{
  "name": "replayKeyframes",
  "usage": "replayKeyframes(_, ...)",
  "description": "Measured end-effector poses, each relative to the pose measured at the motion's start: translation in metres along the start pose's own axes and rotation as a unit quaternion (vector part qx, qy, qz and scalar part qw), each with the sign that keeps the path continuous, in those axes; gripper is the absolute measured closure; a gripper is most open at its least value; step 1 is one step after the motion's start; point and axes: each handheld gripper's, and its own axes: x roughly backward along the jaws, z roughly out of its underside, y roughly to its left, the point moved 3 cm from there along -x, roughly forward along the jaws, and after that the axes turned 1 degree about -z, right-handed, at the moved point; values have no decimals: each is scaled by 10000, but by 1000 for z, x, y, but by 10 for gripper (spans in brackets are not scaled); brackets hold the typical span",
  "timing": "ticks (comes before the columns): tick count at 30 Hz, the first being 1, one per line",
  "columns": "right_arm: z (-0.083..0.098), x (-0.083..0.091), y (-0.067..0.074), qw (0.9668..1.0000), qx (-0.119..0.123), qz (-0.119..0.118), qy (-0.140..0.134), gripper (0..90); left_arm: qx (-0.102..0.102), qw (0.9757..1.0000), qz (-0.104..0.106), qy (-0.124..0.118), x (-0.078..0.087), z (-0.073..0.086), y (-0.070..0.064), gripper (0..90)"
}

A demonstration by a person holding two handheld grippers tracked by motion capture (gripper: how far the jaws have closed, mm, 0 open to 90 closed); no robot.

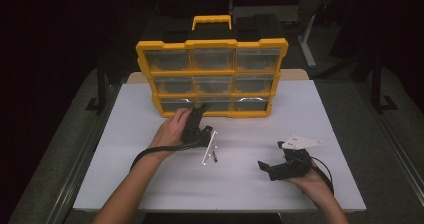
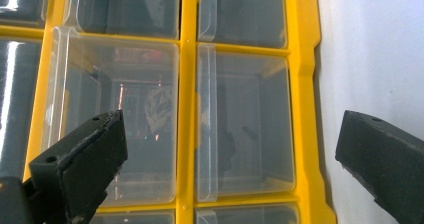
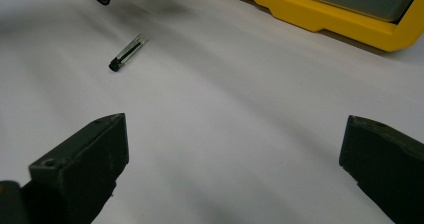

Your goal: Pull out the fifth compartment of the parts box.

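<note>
A yellow organizer (image 1: 212,44) with clear drawers stands upright at the back of the white table (image 1: 300,194). My left gripper (image 1: 199,109), held in a hand and rolled on its side, points at the organizer's bottom row. In the left gripper view its jaws stand open (image 2: 230,159) close in front of a clear drawer (image 2: 245,134), with nothing between them. My right gripper (image 1: 270,156) rests low over the table at the right, open (image 3: 232,154) and holding nothing. A small clear tube with a black cap (image 3: 127,53) lies on the table (image 1: 215,154) between the two grippers.
A thin white strip (image 1: 209,146) shows just right of the left gripper, beside the tube. The organizer's yellow base (image 3: 325,14) lies ahead and to the right of my right gripper. Bare tabletop spreads at the front and at both sides.
</note>
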Motion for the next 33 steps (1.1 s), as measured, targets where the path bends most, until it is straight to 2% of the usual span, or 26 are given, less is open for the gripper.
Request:
replayKeyframes(10, 0, 1, 0, 10000, -45, 10, -2, 0, 11, 9999, -138, -20, -2, 2, 8, 3)
replayKeyframes(14, 0, 1, 0, 10000, -42, 19, -5, 0, -50, 9998, -186, -17, -2, 2, 13, 66)
replayKeyframes(17, 0, 1, 0, 10000, -32, 17, -10, 0, -59, 9997, -252, 17, -3, 3, 16, 66)
replayKeyframes(18, 0, 1, 0, 10000, -30, 13, -13, 0, -184, 9995, -214, 119, -2, 4, 18, 66)
replayKeyframes(19, 0, 1, 0, 10000, -24, 15, -15, 0, -98, 9996, -270, 28, -4, 4, 18, 66)
replayKeyframes(21, 0, 1, 0, 10000, -34, 16, -10, 0, -88, 9995, -293, 34, -5, 4, 20, 66)
replayKeyframes(25, 0, 1, 0, 10000, -38, 17, -8, 0, -274, 9990, -292, 181, -4, 5, 24, 67)
replayKeyframes(26, 0, 1, 0, 10000, -44, 15, -8, 0, -192, 9992, -327, 127, -6, 5, 25, 70)
replayKeyframes(28, 0, 1, 0, 10000, -36, 15, -15, 0, -269, 9988, -348, 191, -5, 5, 29, 79)
replayKeyframes(33, 0, 2, 0, 10000, -61, 17, -16, 0, -281, 9985, -421, 194, -7, 5, 35, 91)
